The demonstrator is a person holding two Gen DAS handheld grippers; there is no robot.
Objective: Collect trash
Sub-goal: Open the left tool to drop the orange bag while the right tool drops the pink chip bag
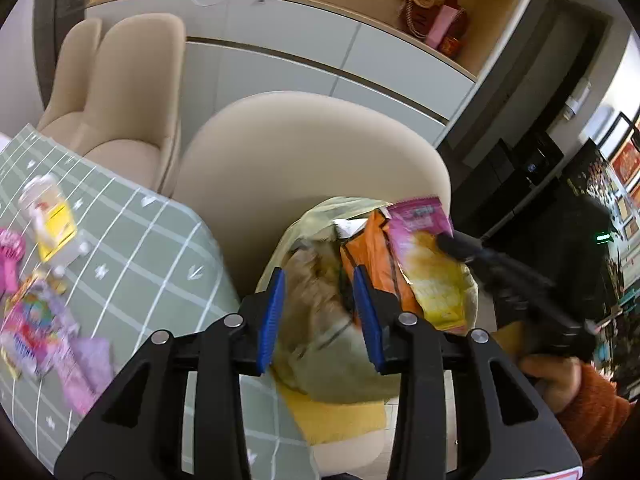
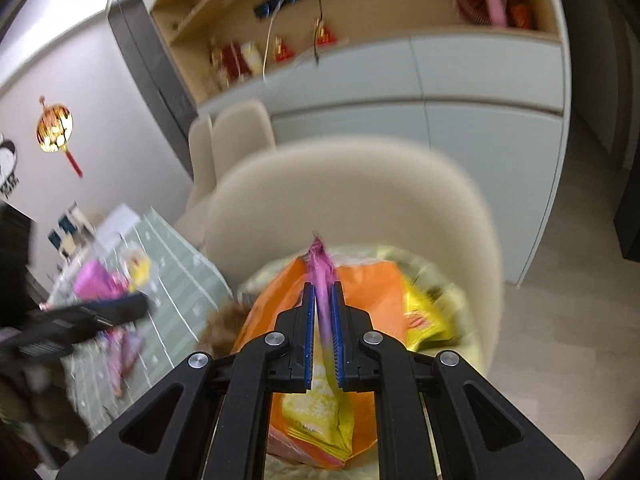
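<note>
A pale yellowish trash bag point(image 1: 320, 210) point(image 2: 460, 300) sits open on a beige chair seat. Inside lie an orange packet point(image 1: 368, 252) point(image 2: 372, 288) and brownish scraps. My right gripper point(image 2: 323, 288) point(image 1: 448, 242) is shut on a pink-and-yellow snack packet point(image 1: 424, 272) point(image 2: 320, 404), holding it over the bag's mouth. My left gripper point(image 1: 319, 280) hangs open just above the bag, its blue pads apart with nothing pressed between them. Its dark, blurred shape point(image 2: 128, 308) also shows in the right wrist view, by the table edge.
The green checked table point(image 1: 152, 248) point(image 2: 176, 280) on the left carries a bottle with a yellow label point(image 1: 52, 220) and pink wrappers point(image 1: 36, 332) point(image 2: 100, 280). A beige chair point(image 1: 300, 148) point(image 2: 340, 192) backs the bag; cabinets stand behind. A hand in an orange sleeve point(image 1: 592, 408) holds the right gripper.
</note>
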